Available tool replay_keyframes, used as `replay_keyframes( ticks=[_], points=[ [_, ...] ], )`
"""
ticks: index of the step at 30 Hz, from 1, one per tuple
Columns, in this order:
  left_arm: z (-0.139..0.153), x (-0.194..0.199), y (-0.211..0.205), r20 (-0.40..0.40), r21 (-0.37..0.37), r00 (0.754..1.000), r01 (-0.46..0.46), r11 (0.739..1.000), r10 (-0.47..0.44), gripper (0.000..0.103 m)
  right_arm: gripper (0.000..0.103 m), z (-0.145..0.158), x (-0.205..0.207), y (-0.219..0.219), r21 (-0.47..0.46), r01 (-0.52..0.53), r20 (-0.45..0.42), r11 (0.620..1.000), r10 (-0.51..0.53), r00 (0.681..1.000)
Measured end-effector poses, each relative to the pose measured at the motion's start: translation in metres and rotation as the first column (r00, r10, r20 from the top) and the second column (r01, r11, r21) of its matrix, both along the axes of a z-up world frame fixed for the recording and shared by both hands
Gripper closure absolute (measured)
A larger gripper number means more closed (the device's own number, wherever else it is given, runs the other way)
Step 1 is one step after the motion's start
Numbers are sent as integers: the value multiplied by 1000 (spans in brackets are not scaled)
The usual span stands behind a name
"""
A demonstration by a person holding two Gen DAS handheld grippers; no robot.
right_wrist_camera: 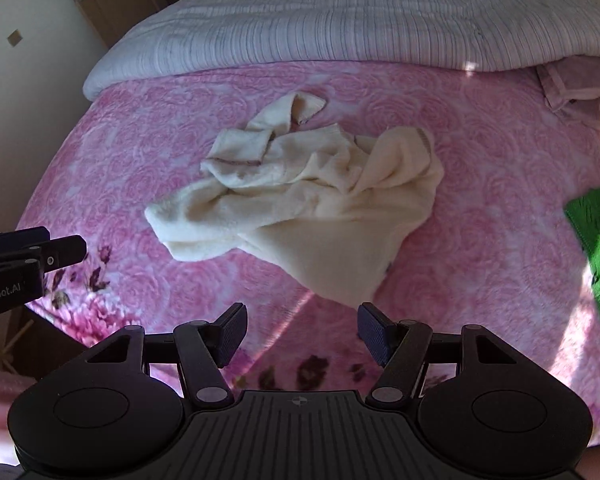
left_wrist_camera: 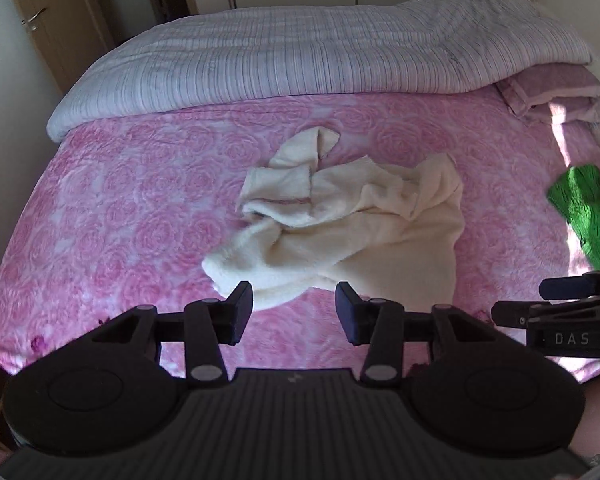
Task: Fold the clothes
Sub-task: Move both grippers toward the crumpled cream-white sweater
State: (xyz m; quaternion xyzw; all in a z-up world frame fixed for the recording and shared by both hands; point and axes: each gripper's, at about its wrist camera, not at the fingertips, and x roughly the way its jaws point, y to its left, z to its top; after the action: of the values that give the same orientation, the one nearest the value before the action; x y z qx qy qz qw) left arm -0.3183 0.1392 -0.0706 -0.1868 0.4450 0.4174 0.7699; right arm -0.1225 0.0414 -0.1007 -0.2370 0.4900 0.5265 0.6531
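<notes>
A crumpled cream fleece garment (left_wrist_camera: 340,216) lies mid-bed on the pink rose blanket (left_wrist_camera: 140,208). The left gripper (left_wrist_camera: 294,308) and the right gripper (right_wrist_camera: 300,330) hover at its near edge, fingers wide and empty. Best to pinch two separate corners and spread it flat before folding.

Striped quilt (left_wrist_camera: 300,52), wooden door (left_wrist_camera: 40,20)

Both my wrist cams look down-fwd over the pink bed (left_wrist_camera: 140,208), toward 12 o'clock; both share the cream garment (right_wrist_camera: 300,208), right cam nearer.
</notes>
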Motion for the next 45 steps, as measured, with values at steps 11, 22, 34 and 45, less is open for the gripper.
replay_keyframes(
  ticks=[11, 22, 34, 45],
  points=[
    [-22, -21, 28, -16, -60, 983, 183, 981, -184, 59, 38, -4, -46, 4, -51, 210, 13, 976, -209, 978],
    [-55, -37, 33, -36, -154, 969, 238, 959, -246, 59, 38, -21, -75, -10, -146, 284, 25, 947, -284, 959],
    [-66, -24, 59, -57, -165, 987, 137, 977, -148, 59, 38, -38, -52, 23, -166, 196, -4, 966, -200, 980],
    [-81, -22, 112, -70, -174, 996, -63, 983, 51, 59, 38, -56, 23, 88, -161, 76, 11, 984, -76, 997]
  ],
)
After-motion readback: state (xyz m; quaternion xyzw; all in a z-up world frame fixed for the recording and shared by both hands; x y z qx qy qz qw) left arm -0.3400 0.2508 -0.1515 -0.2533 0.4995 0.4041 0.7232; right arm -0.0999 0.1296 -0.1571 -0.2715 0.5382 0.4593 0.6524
